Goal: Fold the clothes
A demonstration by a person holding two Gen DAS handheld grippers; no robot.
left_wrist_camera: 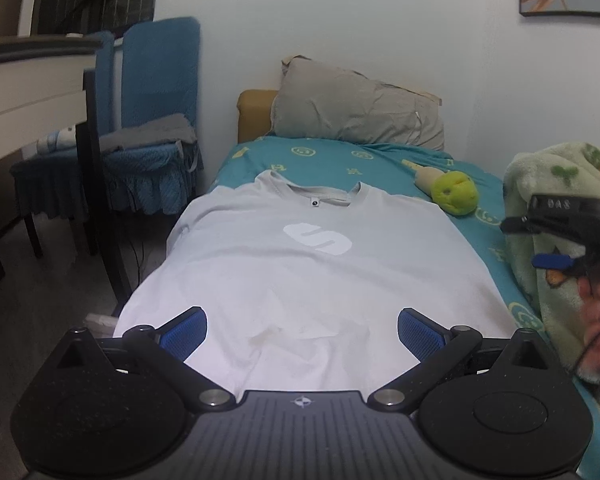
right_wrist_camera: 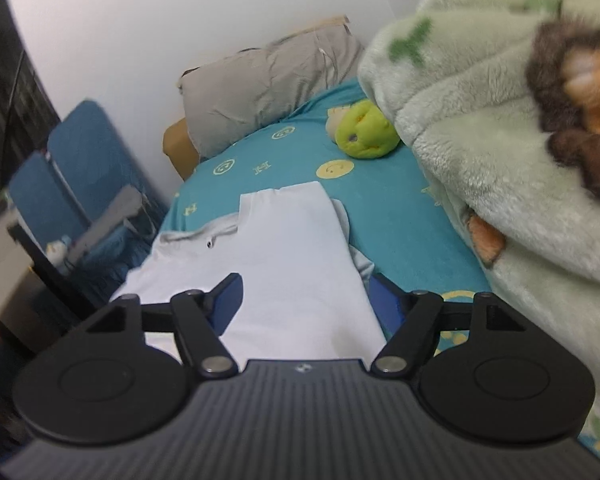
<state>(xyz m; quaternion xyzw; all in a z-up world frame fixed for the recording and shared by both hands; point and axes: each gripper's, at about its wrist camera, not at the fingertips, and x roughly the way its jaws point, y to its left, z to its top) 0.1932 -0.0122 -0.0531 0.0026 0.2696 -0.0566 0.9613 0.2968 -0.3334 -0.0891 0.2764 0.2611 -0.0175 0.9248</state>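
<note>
Left claw (left_wrist_camera: 302,330) – blue pads spread wide, nothing between them, hovering over the lower part of the shirt (left_wrist_camera: 308,280). Shirt lies face up on the bed (left_wrist_camera: 380,160), hem toward the claw, collar at the far end, pale logo on the chest. Its near edge is hidden behind the claw body, and the shirt's left side hangs over the bed edge.

Right claw (right_wrist_camera: 304,300) – pads also apart, shirt (right_wrist_camera: 292,256) lying between and below them; touching or not, cannot tell. The right pad is partly hidden behind the cloth edge. In this view a flap of the shirt appears folded over the collar area, which does not match the flat shirt in the left view – hard to reconcile, and this frame is blurred.

At the left view's right edge the right claw (left_wrist_camera: 556,240) and hand (left_wrist_camera: 598,320) are cut off and blurred.

Farther off: green plush (left_wrist_camera: 454,194) on the teal sheet beside the shirt, blanket (right_wrist_camera: 500,140) heaped at the right, grey pillow (left_wrist_camera: 356,108) at the wall, blue chair (left_wrist_camera: 152,120) off the bed.
</note>
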